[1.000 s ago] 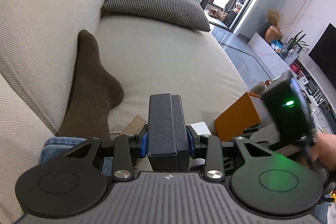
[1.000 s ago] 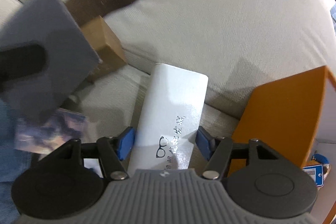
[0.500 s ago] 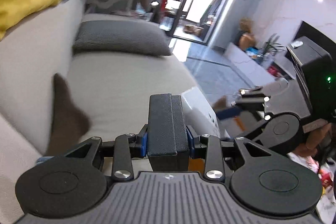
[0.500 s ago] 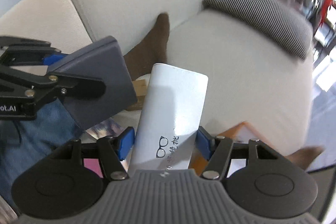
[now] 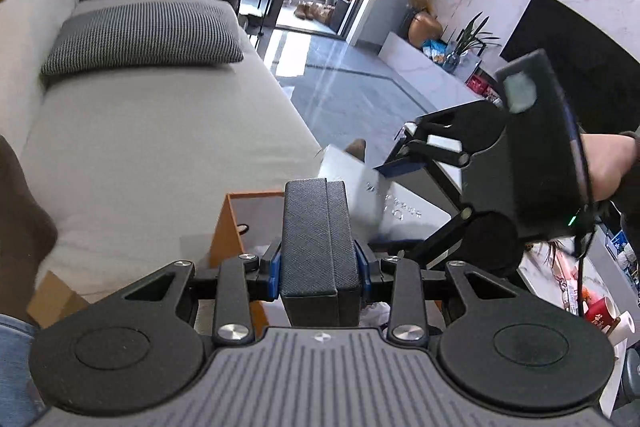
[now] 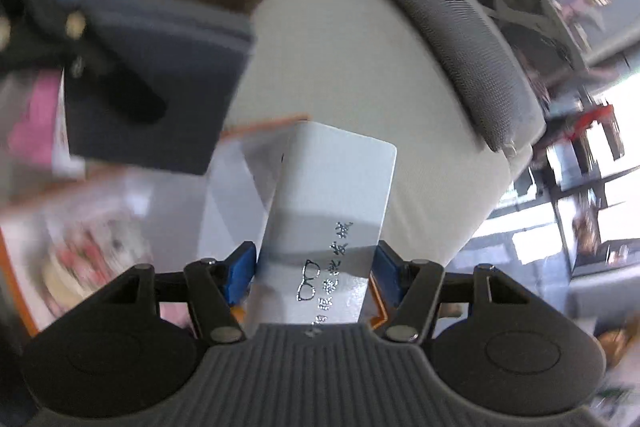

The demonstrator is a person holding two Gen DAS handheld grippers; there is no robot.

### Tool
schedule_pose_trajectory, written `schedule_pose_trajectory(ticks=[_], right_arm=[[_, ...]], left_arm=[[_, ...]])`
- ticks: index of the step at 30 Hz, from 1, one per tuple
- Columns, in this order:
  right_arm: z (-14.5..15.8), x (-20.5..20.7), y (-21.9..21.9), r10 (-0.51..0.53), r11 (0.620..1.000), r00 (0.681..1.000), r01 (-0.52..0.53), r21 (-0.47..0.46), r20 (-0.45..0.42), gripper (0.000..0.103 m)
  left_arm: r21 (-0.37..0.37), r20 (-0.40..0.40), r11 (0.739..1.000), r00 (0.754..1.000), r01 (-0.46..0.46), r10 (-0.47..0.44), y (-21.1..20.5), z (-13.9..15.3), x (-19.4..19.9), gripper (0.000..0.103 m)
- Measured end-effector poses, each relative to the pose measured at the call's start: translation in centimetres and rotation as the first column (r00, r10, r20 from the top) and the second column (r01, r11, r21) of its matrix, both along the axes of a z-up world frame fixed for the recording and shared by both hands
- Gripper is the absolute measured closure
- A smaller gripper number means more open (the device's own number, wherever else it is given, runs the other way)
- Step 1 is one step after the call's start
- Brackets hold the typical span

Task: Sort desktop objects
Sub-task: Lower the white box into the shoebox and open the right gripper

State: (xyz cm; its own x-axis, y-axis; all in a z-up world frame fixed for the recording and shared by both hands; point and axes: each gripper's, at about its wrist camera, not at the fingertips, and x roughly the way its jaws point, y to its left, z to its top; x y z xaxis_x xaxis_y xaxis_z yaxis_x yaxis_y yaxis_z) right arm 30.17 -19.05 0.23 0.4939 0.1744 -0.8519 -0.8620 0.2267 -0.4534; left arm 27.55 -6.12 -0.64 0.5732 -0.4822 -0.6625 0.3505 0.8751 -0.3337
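Both cases are now lifted off the sofa (image 5: 160, 131) seat and held above the orange box (image 5: 232, 223); a second ago the white glasses case (image 6: 332, 211) lay flat on the cushion beside that box. The right gripper (image 6: 316, 267) now carries it over the box's open top, its far end pointing toward the sofa seat. The left gripper (image 5: 320, 263), with the dark textured case (image 5: 320, 239), has turned away from the sofa back and now faces along the seat toward the box, whose open inside shows just beyond the case. The right gripper has risen from low beside the box to above it, right of the dark case.
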Motion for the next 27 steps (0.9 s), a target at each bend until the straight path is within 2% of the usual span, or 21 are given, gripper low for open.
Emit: schedule_pose_trajectory(ticks=[6,10,15,20,27], right_arm=[[-3.6,1.0,-0.3,0.167,0.977,0.986,-0.168,-0.134,-0.014,0.038],[-5.0,0.8,0.3,0.276,0.949,0.96,-0.279,-0.148,-0.042,0.038],[-6.4,1.3,1.6,0.407,0.899,0.912,-0.41,-0.155,-0.049,0.038],[-8.0,2.1,2.0,0.449,0.878,0.892,-0.452,-0.159,-0.056,0.038],[-9.2,2.8,1.3,0.41,0.896,0.909,-0.418,-0.153,-0.079,0.042]], left_arm=[[0.013,-0.013,0.999,0.999,-0.033,0.033,0.2,-0.8,0.9,0.063],[0.015,-0.02,0.999,0.999,-0.031,0.032,0.4,-0.9,0.8,0.063],[0.01,-0.032,0.999,0.999,-0.033,0.034,0.6,-1.5,0.8,0.063],[-0.002,-0.046,1.0,0.999,-0.023,0.023,1.0,-2.0,0.8,0.063],[-0.005,-0.06,1.0,0.998,-0.019,0.018,0.9,-2.5,1.0,0.063]])
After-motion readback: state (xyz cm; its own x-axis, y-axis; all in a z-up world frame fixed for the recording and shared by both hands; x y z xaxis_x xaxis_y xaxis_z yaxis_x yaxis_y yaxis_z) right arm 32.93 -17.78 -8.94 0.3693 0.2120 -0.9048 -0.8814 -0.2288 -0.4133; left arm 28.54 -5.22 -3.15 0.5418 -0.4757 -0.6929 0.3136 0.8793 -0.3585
